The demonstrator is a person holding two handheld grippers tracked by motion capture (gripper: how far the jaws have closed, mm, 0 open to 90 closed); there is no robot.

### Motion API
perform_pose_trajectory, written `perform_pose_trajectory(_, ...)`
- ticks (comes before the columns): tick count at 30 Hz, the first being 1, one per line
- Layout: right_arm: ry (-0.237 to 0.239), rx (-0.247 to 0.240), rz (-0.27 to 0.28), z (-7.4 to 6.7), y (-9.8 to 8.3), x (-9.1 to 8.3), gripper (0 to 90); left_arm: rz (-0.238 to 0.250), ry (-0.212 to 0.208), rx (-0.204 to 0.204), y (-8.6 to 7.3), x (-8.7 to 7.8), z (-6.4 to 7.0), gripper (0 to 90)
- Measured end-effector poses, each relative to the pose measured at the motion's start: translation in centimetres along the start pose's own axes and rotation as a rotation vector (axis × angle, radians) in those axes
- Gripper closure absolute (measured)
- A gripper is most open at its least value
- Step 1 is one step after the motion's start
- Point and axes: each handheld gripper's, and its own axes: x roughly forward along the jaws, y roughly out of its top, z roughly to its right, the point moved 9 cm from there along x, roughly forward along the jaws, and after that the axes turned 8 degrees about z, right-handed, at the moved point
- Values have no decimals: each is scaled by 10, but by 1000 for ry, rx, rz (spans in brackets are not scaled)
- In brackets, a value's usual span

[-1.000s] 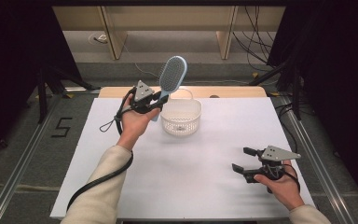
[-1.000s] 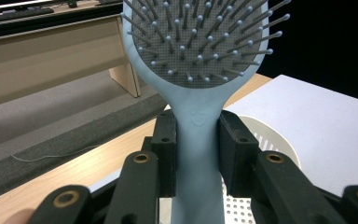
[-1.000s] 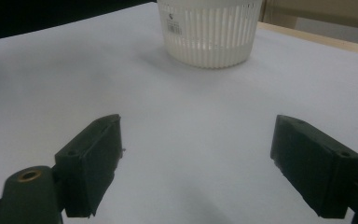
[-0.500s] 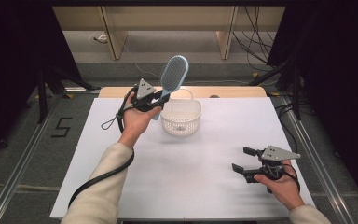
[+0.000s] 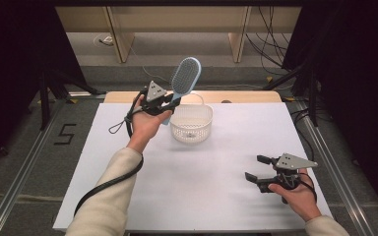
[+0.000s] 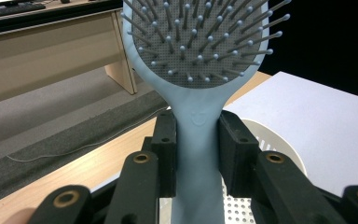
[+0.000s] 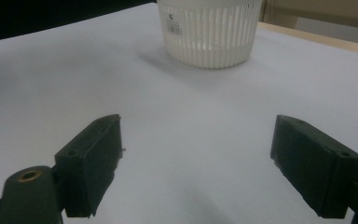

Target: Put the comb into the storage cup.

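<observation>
Hairbrush (image 5: 184, 77), pale blue with a grey bristle pad, held up in the air at the far left-centre of the table (image 5: 216, 206). Left gripper (image 5: 170, 102) has it clamped by the handle: in the left gripper view both black pads press flat against the sides of the handle (image 6: 196, 154), just below where it widens into the head. Brush head tilts up and away to the right in the high view, bristles facing the gripper's camera. Lower end of the handle (image 5: 167, 117) hangs just beside the near-left rim of the basket, above the table; cannot tell whether it touches the rim.

Basket (image 5: 192, 123), white slotted plastic with a thin hoop handle, stands upright on the white table top, far of centre. Its perforated floor and rim show directly beneath the brush handle in the left gripper view (image 6: 279, 149). Inside looks empty from above.

Right gripper (image 5: 258, 169) at the near right of the table, well apart from basket and brush, held low over the surface in the person's right hand (image 5: 295, 194). Jaws stand wide apart with only bare table between them; right gripper view looks across the white surface at the basket (image 7: 209, 32) farther off, label on its wall.

Left forearm (image 5: 113, 191) in a cream sleeve reaches in from the near edge, black cable trailing along it.
</observation>
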Motion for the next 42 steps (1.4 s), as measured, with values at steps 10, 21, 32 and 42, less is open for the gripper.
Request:
perform_pose_trajectory(10,1,1,2,0,0,0,174,-2,-2,8,3,5,0,699)
perform_pose_trajectory(21,1,2,2,0,0,0,173,-4,-10,22,8,10,1,699)
perform_pose_trajectory(32,1,3,1,0,0,0,174,-1,-17,31,11,17,3,699)
perform_pose_trajectory(42,2,3,1,0,0,0,174,-4,-28,31,11,23,6,699)
